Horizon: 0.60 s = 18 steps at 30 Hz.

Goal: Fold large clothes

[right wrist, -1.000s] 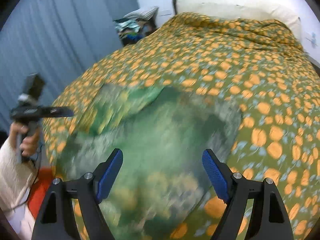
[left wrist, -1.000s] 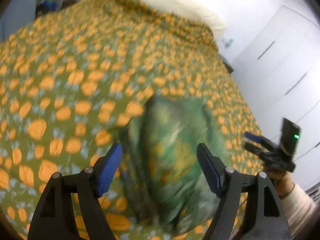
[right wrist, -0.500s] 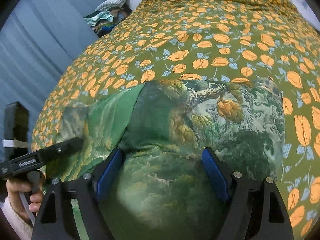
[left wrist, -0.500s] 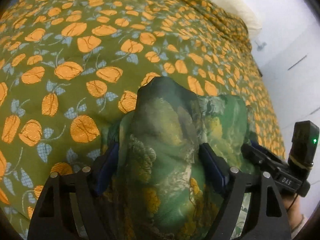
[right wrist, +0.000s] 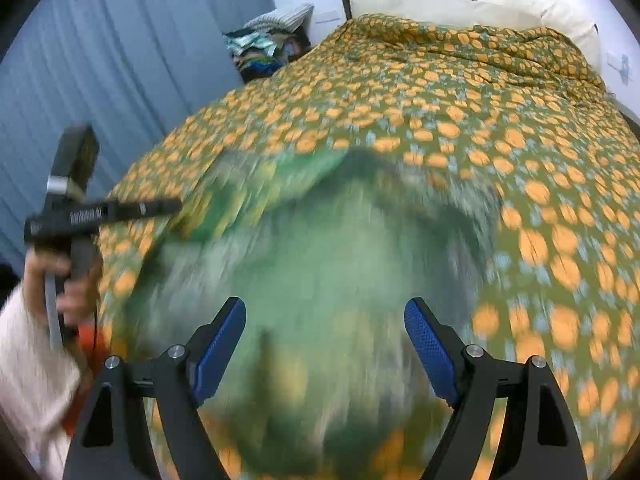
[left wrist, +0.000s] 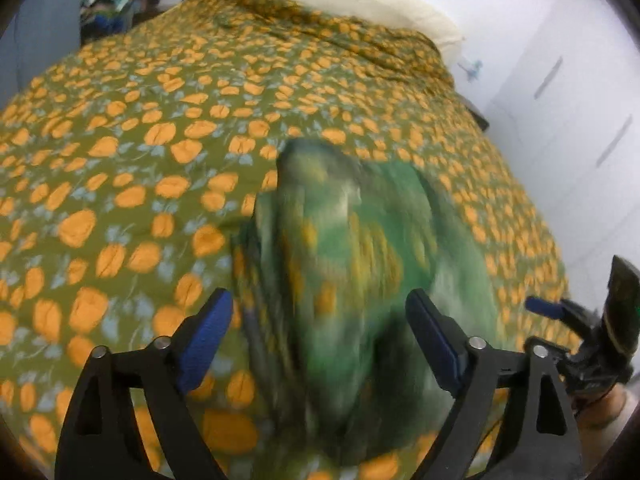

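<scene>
A green garment [left wrist: 360,240] with a tree-and-foliage print lies folded in a rounded heap on the orange-flowered bedspread [left wrist: 120,160]; motion blurs it in both views. My left gripper [left wrist: 316,308] hovers over its near end, jaws opening, the blue pads clear of the cloth. My right gripper [right wrist: 325,312] stands open above the garment [right wrist: 340,248], nothing pressed between its pads. Each wrist view catches the other tool: the right gripper [left wrist: 560,312] at the right edge, and the left gripper [right wrist: 120,210] at the left, held by a hand in a cream sleeve.
The bedspread [right wrist: 440,100] covers the whole bed. A white pillow [right wrist: 460,4] lies at the head. A pile of clothes [right wrist: 268,48] sits beside the bed near the blue-grey curtain [right wrist: 120,60]. White wardrobe doors [left wrist: 580,100] stand on the other side.
Half a second ago both grippers were pressed down close on the garment with cloth between their jaws. Now both have drawn back from it, and the left jaws stand wider.
</scene>
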Motion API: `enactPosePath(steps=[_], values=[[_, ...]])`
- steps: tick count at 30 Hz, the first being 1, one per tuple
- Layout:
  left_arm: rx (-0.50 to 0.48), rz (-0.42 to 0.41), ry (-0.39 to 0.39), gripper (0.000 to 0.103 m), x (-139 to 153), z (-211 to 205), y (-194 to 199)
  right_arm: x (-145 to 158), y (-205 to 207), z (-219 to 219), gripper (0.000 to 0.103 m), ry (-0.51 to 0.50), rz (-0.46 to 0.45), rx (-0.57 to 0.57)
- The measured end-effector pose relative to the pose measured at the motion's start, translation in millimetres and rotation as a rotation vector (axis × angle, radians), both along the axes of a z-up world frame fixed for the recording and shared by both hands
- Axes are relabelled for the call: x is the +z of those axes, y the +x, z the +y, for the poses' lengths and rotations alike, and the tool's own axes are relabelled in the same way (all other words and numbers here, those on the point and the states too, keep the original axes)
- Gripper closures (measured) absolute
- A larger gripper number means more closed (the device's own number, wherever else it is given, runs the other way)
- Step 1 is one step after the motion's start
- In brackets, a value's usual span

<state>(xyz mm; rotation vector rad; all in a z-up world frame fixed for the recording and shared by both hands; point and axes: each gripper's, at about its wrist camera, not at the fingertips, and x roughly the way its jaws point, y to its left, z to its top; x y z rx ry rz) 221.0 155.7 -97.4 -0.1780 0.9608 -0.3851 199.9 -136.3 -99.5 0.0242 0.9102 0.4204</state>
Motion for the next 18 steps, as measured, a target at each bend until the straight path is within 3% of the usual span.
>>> enactPosePath(steps=[3, 5, 9, 13, 15, 18], values=[[0.002, 0.082, 0.115, 0.012, -37, -7, -10, -31, -35, 5, 0.022, -0.091, 0.054, -0.020], [0.013, 0.138, 0.101, 0.012, -56, -7, -6, -60, -33, 5, 0.022, -0.091, 0.127, -0.047], [0.034, 0.113, 0.113, 0.013, -44, -8, -14, -89, -18, 1, 0.022, -0.057, 0.196, -0.099], [0.051, 0.014, 0.180, 0.012, -2, -13, -43, -53, -40, -10, 0.022, -0.041, 0.111, -0.099], [0.079, -0.033, 0.228, 0.005, 13, -18, -57, -33, -56, -20, 0.021, -0.043, 0.060, -0.110], [0.116, -0.089, 0.288, 0.004, 25, -28, -75, 5, -87, -46, 0.020, -0.037, -0.044, -0.158]])
